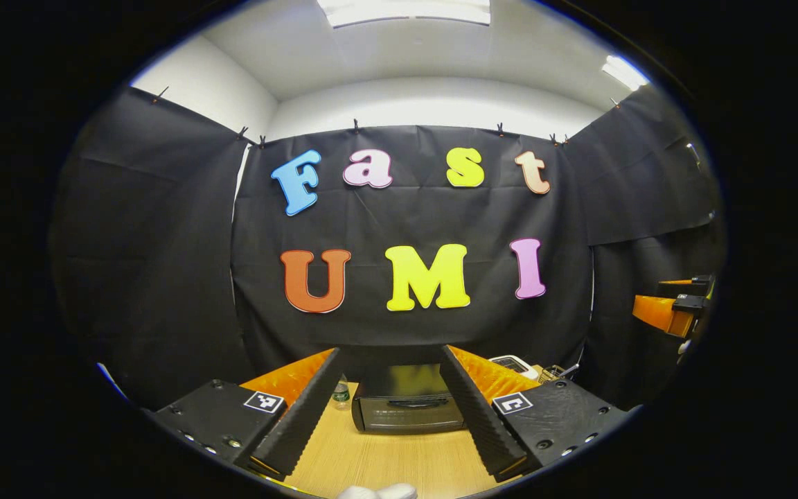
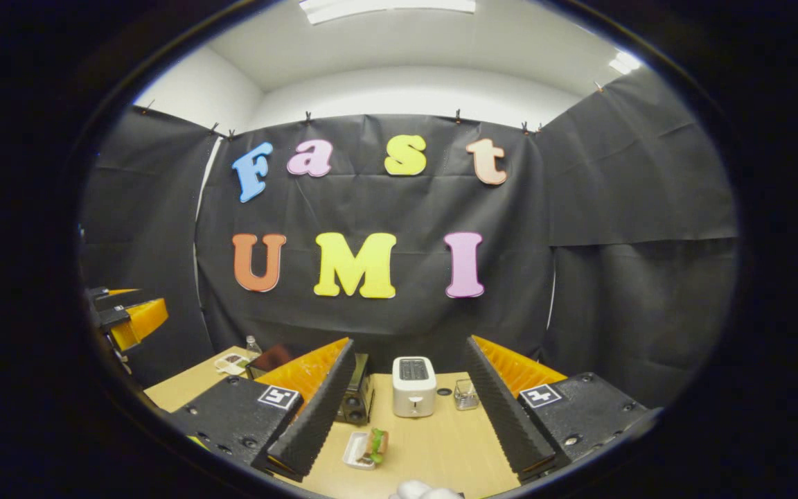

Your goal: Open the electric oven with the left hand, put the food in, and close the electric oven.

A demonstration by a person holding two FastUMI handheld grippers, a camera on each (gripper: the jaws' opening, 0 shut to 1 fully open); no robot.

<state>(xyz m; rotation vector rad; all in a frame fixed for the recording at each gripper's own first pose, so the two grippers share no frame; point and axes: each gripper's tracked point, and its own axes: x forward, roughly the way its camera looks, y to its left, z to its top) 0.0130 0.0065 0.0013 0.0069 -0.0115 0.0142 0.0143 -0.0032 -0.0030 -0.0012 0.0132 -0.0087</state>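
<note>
The black electric oven (image 1: 407,405) stands on the wooden table (image 1: 385,461) with its door closed, straight ahead between my left gripper's fingers. My left gripper (image 1: 391,409) is open, holds nothing and hangs above the table short of the oven. In the right gripper view the oven (image 2: 354,391) sits partly behind one finger. The food (image 2: 376,442), a small item with green on it, lies on a white plate (image 2: 357,452) in front of the oven. My right gripper (image 2: 406,416) is open, well above the table, holding nothing.
A white toaster (image 2: 413,385) stands right of the oven, with a small glass (image 2: 466,395) beside it. A small bottle (image 1: 341,394) stands left of the oven. The other gripper (image 1: 672,308) shows at the far right of the left gripper view.
</note>
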